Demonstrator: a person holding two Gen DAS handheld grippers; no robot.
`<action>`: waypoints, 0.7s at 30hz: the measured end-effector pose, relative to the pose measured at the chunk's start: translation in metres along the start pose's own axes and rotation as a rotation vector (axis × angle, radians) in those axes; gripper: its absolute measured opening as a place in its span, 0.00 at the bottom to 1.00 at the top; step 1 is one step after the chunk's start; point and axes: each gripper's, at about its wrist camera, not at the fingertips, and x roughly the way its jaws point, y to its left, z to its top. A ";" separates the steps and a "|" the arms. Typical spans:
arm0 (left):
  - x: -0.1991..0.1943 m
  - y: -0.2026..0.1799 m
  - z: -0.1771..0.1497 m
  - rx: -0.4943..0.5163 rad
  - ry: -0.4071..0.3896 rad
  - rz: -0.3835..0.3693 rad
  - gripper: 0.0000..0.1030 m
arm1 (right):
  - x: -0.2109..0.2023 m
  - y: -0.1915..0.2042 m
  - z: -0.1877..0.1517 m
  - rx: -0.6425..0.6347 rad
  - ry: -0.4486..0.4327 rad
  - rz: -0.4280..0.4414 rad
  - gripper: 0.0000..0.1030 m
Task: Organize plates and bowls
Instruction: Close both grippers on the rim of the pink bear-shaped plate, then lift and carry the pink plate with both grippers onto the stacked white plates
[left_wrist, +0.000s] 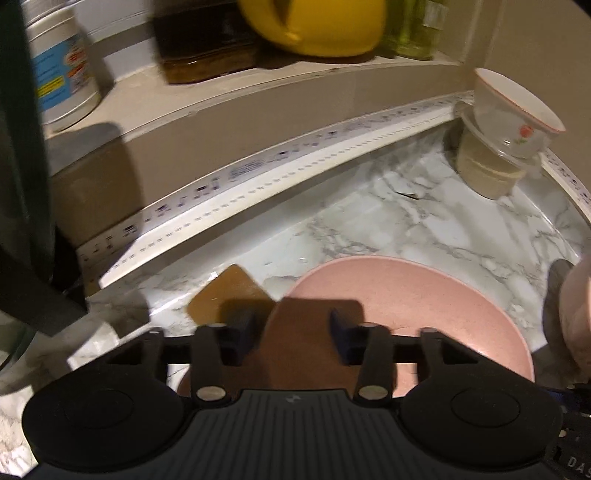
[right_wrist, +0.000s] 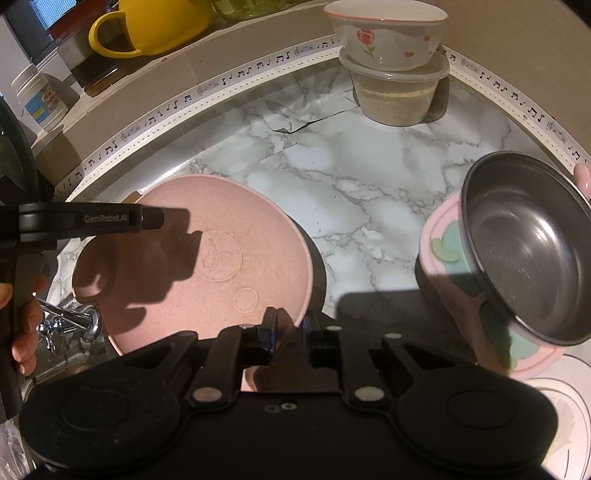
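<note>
A pink plate (right_wrist: 207, 258) lies on the marble counter (right_wrist: 351, 177). My right gripper (right_wrist: 290, 328) is shut on the plate's near rim. My left gripper (left_wrist: 291, 325) is open and empty, hovering over the plate's left part (left_wrist: 424, 295); its finger also shows in the right wrist view (right_wrist: 110, 219). A pink bowl with a steel inner pan (right_wrist: 524, 258) stands tilted at the right, and its pink side shows at the left wrist view's right edge (left_wrist: 576, 314). A white flowered bowl (right_wrist: 388, 37) sits on a lidded plastic container (right_wrist: 395, 96) at the back.
A raised ledge behind the counter holds a yellow mug (right_wrist: 155, 26), a dark jar (left_wrist: 207, 51) and a white tin (left_wrist: 62, 74). A chrome tap (right_wrist: 70, 321) is at the left. A white plate (right_wrist: 565, 413) lies at the lower right. A tan card (left_wrist: 229, 291) lies beside the pink plate.
</note>
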 end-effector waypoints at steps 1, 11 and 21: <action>0.000 -0.002 0.000 0.009 0.002 0.013 0.34 | 0.000 0.000 0.000 0.003 0.001 0.001 0.13; -0.012 0.002 -0.003 -0.020 -0.002 0.033 0.20 | -0.013 -0.002 -0.003 0.030 0.012 0.025 0.11; -0.048 -0.002 -0.018 -0.006 -0.014 -0.003 0.13 | -0.047 -0.022 -0.018 0.089 0.009 0.074 0.06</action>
